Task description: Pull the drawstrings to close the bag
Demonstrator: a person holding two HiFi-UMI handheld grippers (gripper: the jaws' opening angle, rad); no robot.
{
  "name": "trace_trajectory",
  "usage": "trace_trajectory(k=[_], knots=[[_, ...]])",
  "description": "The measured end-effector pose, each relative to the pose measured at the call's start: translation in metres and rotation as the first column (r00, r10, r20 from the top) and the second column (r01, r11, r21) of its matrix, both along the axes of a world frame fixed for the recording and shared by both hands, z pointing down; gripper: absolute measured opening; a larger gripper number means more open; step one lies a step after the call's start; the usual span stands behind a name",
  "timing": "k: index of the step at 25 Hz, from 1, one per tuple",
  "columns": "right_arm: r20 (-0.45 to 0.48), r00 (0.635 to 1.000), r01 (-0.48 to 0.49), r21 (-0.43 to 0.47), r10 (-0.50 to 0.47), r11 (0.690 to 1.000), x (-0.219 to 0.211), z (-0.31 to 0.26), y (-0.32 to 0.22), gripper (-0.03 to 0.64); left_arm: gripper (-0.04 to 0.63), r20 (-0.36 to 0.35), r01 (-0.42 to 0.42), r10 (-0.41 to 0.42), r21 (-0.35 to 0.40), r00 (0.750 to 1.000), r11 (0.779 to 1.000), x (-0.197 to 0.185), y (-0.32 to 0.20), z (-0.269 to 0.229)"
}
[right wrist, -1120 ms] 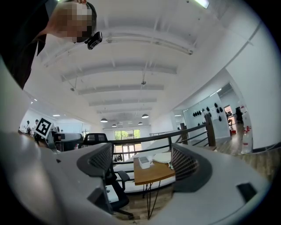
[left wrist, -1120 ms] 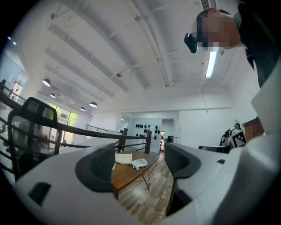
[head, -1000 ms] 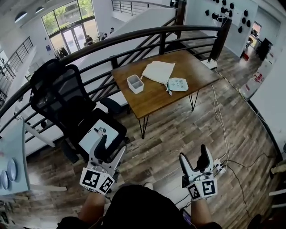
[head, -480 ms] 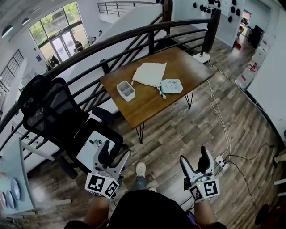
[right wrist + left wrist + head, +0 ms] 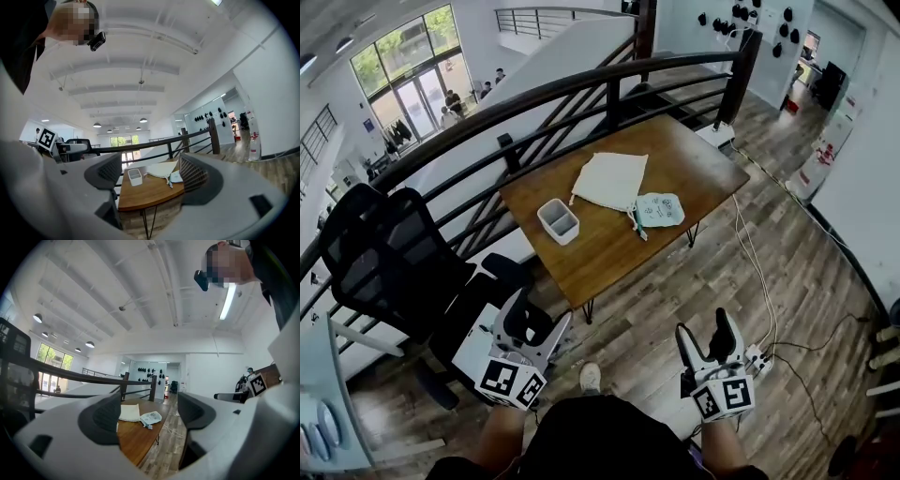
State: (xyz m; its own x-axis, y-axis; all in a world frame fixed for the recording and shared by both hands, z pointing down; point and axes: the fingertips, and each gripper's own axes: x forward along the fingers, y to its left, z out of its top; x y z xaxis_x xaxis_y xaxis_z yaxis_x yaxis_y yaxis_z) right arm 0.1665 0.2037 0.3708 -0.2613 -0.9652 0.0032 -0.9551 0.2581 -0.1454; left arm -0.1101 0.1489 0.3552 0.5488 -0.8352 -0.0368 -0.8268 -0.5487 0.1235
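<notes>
Nearest me, my left gripper (image 5: pixel 536 314) stands spread wide with nothing between its jaws. My right gripper (image 5: pixel 705 328) is closing, also on nothing (both well short of the table (image 5: pixel 591 258)). Farther out, the cream bag (image 5: pixel 611 180) lies flat on the table's far side, with a printed pouch (image 5: pixel 660 209) just right of it. The right gripper view shows the white box (image 5: pixel 134 176); in the left gripper view a jaw mostly covers it. I can't make out the drawstrings.
</notes>
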Motion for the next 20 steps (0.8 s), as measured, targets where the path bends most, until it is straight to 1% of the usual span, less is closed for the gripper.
trace_trajectory(k=[7, 10, 13, 17, 20], knots=[[-0.022, 1.0, -0.002, -0.021, 0.001, 1.0, -0.023, 0.007, -0.053, 0.38, 0.367, -0.028, -0.007, 0.007, -0.027, 1.0, 1.0, -0.023, -0.049, 0.012], [-0.035, 0.999, -0.005, -0.024, 0.005, 1.0, -0.033, 0.01, -0.068, 0.378, 0.367, -0.034, -0.012, 0.011, -0.025, 0.999, 1.0, -0.034, -0.068, 0.015], [-0.034, 0.999, -0.024, -0.036, 0.023, 0.999, -0.036, 0.015, -0.08, 0.376, 0.367, -0.03, -0.02, 0.019, -0.044, 0.999, 0.999, -0.04, -0.086, 0.021], [-0.029, 0.999, -0.015, -0.083, 0.013, 0.996, -0.039, 0.025, -0.091, 0.374, 0.367, -0.03, -0.049, 0.047, -0.076, 0.998, 0.996, -0.038, -0.101, 0.028], [-0.025, 1.0, -0.017, -0.096, 0.014, 0.995, -0.037, 0.027, -0.103, 0.374, 0.367, -0.021, -0.067, 0.066, -0.081, 0.998, 0.994, -0.033, -0.113, 0.03]])
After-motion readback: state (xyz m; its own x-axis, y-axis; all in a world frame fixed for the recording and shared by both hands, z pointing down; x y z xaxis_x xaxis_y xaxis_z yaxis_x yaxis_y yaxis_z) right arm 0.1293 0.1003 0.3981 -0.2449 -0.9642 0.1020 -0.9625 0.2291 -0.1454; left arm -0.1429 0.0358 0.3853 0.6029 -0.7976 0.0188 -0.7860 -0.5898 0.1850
